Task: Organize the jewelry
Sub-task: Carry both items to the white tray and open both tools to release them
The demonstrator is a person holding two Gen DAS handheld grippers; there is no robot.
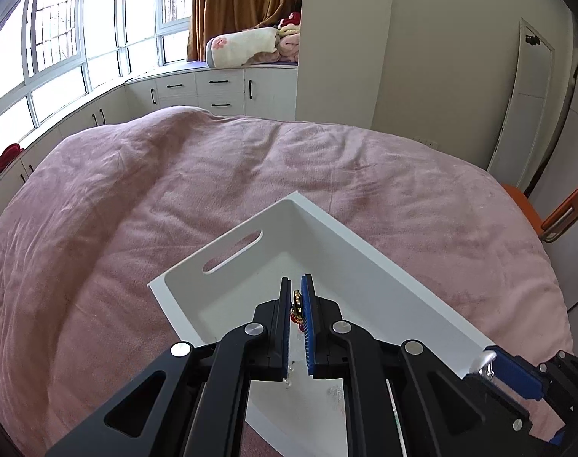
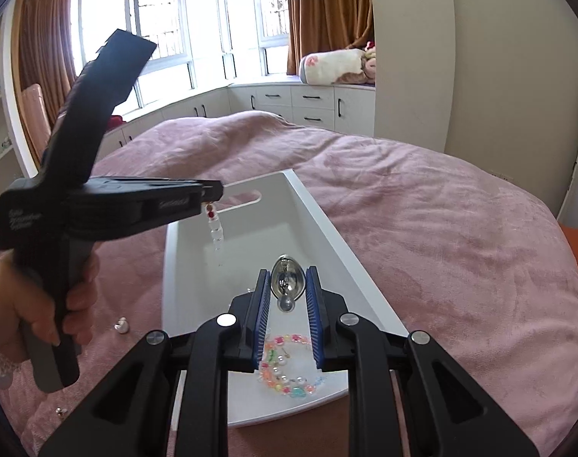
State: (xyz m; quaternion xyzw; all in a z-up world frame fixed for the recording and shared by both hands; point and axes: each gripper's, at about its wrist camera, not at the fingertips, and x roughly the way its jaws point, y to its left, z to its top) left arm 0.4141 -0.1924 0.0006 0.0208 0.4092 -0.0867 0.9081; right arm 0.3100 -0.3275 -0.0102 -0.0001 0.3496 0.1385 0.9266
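The white tray (image 2: 182,266) sits on the pink bed (image 2: 441,228), a smooth, hard-looking bin with a slot handle at its far end. At its near end lies a bracelet (image 2: 285,365) of bright, glossy beads with a few pearly ones.

Over the tray's far half the left claw (image 1: 296,297) is pinched nearly closed on a strand (image 2: 216,232): a gold-and-red fitting sits between the blue ribbed pads, and clear, glassy beads hang down into the tray. The right claw (image 2: 288,285) hovers over the tray's middle, its pads clamped on a shiny metal oval piece (image 2: 286,280) with a small bulb hanging below; it may be a pendant, though the reflections make that hard to say.

The step in hand looks like dropping both pieces into the tray. Next, each claw needs lowering close to the tray floor and then opening, so the beads settle rather than bounce out.

Left of the tray, two small silver bits (image 2: 122,325) rest on the fuzzy cover, likely still to collect.
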